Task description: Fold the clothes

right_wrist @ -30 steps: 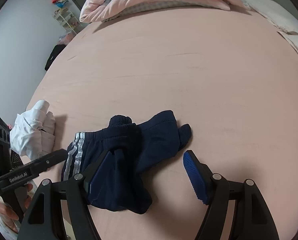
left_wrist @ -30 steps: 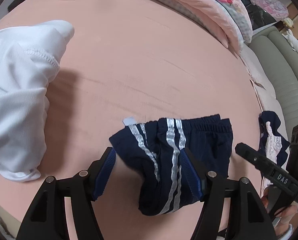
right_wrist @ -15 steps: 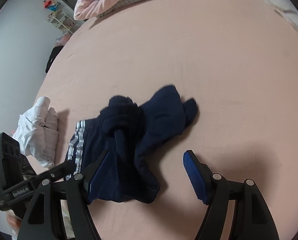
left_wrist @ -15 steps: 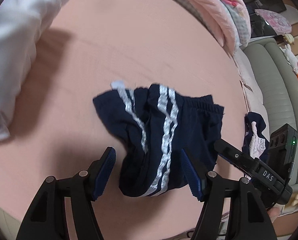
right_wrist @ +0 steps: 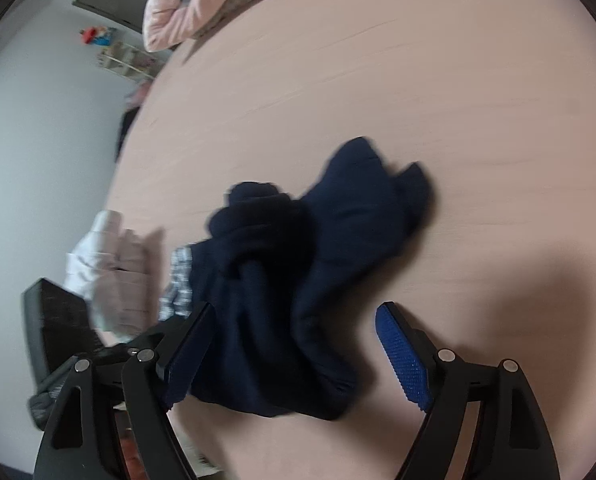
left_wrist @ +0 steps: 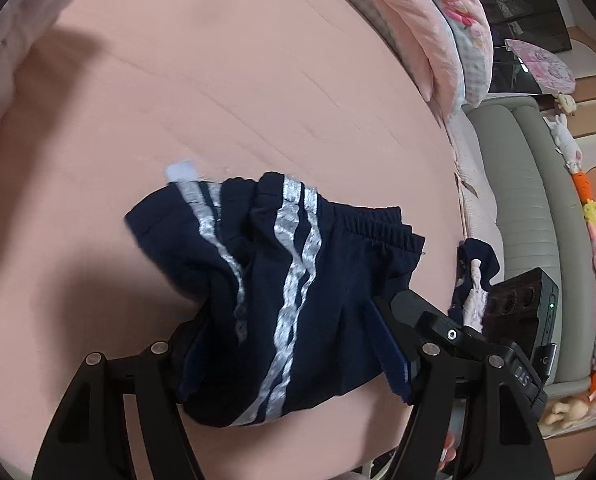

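One navy shorts [left_wrist: 281, 280]; one white garment [right_wrist: 109, 272]; two quilts [left_wrist: 430, 20].

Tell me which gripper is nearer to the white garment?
Left. The left gripper is on the shorts' striped end beside the white garment; the right gripper is farther away.

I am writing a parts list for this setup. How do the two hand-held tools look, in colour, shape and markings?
Both are alike. The left tool and the right tool each have two black angular fingers with silver rivets and triangular cut-outs. The pads are blue with a dotted texture. Seen from the left wrist, the right tool carries a black box with a green light.
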The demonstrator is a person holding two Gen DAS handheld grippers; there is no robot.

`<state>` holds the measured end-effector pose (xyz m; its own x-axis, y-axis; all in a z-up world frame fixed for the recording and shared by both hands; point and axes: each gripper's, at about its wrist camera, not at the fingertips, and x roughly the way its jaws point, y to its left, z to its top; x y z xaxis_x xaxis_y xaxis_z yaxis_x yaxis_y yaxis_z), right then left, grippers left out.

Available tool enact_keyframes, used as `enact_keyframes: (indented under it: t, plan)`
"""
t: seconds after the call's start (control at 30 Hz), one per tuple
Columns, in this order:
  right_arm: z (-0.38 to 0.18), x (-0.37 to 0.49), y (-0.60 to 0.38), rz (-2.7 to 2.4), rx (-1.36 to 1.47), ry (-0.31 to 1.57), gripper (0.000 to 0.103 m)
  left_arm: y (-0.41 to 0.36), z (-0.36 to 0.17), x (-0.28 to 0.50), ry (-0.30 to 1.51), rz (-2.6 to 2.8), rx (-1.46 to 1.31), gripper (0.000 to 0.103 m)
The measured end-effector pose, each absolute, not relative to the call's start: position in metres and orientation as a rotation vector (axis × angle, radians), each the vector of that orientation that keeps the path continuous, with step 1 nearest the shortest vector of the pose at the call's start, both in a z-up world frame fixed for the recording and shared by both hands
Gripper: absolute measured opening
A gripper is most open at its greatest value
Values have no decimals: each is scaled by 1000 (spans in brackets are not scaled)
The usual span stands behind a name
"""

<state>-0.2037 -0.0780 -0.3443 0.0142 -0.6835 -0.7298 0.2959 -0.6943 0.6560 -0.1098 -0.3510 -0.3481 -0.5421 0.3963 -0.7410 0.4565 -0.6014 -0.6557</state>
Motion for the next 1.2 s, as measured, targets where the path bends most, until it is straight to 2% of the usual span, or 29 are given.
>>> enact_keyframes:
  t: [0.33, 0.43, 0.57, 0.6, 0.67, 0.8, 0.83, 0.9, 1.0, 1.2]
  plan:
    - [-360, -213, -80, -1681, 1580, -611, 82, -359, -359, -106, 1544, -2302, 1414, 70]
    - [-364, -214, -77, -1698, 1570, -651, 76, -366, -368, -102, 1659, -2258, 1340, 70]
    - [-369, -215, -71, -1752, 1581, -636, 40, -374, -374, -97, 1759, -2239, 1292, 68]
    - [-372, -215, -68, -1759, 1581, -638, 31, -374, -374, -96, 1761, -2242, 1291, 66]
    - [-376, -214, -65, -1764, 1566, -643, 20, -373, -374, -96, 1709, -2252, 1302, 57]
    - [-377, -211, -67, -1779, 1545, -643, 19, -373, -373, -91, 1621, -2265, 1301, 36]
    - [-375, -210, -69, -1788, 1548, -630, 19, -373, -375, -90, 1623, -2253, 1297, 28]
    - [-372, -210, -74, -1804, 1553, -595, 21, -377, -382, -85, 1659, -2212, 1279, 21]
    - [-367, -207, -74, -1838, 1552, -519, 22, -378, -383, -83, 1682, -2203, 1264, 18]
    - [-350, -200, -97, -1922, 1533, -233, 22, -362, -364, -88, 1488, -2260, 1271, 18]
